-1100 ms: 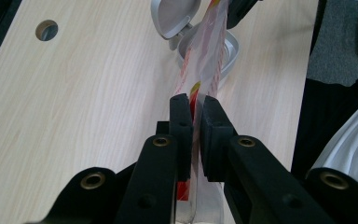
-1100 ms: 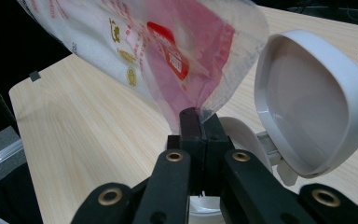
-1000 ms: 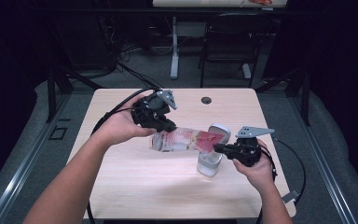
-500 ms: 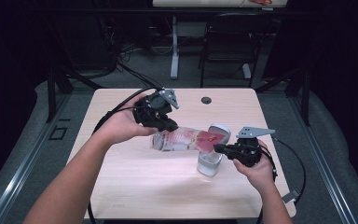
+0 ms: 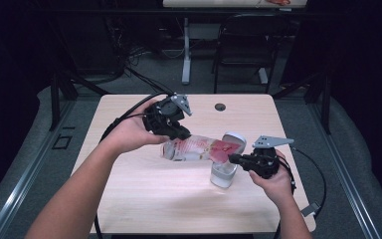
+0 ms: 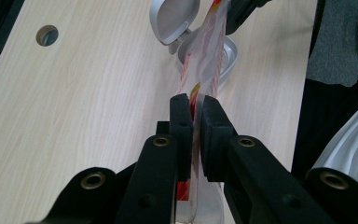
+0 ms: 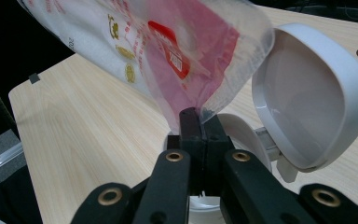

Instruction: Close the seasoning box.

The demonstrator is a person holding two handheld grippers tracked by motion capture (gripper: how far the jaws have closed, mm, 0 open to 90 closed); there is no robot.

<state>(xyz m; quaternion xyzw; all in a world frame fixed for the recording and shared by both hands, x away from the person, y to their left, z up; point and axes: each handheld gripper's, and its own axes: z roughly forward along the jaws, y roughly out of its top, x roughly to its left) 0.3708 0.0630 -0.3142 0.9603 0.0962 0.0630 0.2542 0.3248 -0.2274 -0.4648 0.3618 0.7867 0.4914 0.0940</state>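
Note:
A clear plastic bag [image 5: 196,148] with red and gold print hangs stretched between both grippers above the table. My left gripper [image 5: 183,133] is shut on its left end; in the left gripper view the jaws [image 6: 192,101] pinch the bag's edge [image 6: 205,51]. At the bag's right corner my right gripper [image 5: 233,159] is shut, and the right gripper view shows that corner of the bag [image 7: 168,51] clamped in the jaws [image 7: 199,116]. Below this corner stands a small white container [image 5: 223,175] with its hinged lid [image 5: 235,140] open. Its rim [image 6: 231,51] and lid [image 7: 312,93] are near the bag.
The light wooden table [image 5: 144,184] has a round cable hole [image 5: 220,106] near its far edge. Black cables trail from both grippers over the table's edges. Grey floor and chair legs lie beyond the table.

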